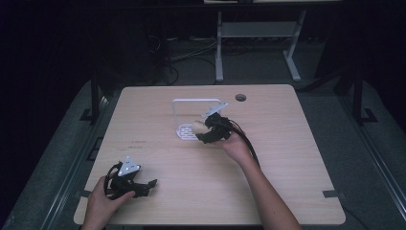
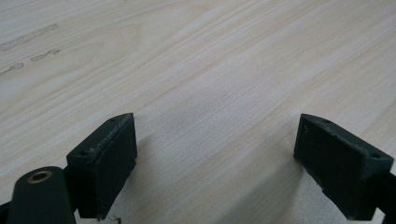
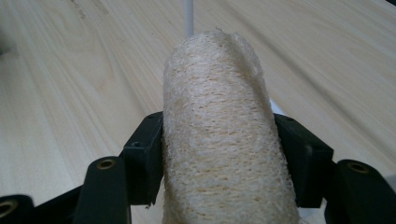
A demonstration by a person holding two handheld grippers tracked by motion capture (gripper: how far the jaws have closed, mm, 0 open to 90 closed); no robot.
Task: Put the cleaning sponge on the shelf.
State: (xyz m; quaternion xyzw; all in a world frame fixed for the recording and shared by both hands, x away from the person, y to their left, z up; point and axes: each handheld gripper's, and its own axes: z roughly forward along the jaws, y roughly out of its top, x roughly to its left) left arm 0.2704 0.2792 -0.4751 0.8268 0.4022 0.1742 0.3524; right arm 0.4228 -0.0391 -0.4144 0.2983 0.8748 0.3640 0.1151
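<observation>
- Pale beige, fibrous loofah sponge (image 3: 224, 135), cylinder-shaped with a coarse woven texture: clamped crosswise in the right tongs (image 1: 205, 130), one black pad pressed on each of its sides. In the high view the loofah sponge (image 1: 198, 127) shows as a light lump at the tip of the tongs, above the perforated base of the rack and at the middle of the worktop.
- Right tongs (image 3: 219, 158), black two-jaw tool with a grey three-cornered plate on top and a dark cable trailing along the forearm: held in the person's right hand (image 1: 235, 144), pointing left in the high view, jaws closed on the sponge.
- Small white wire-frame rack (image 1: 184, 108) with an upright rectangular hoop and a slotted base plate: standing at the centre of the worktop, just beside and behind the sponge. A thin white bar of it rises behind the sponge in the right gripper view.
- Left tongs (image 1: 152, 183), same black build with a grey plate: resting in the person's left hand (image 1: 103, 201) near the worktop's front left corner, well apart from the rack. Jaws stand wide apart, with bare wood between them.
- Light wood-grain worktop (image 1: 287, 158), rectangular with rounded corners and a round cable hole near its far edge.
</observation>
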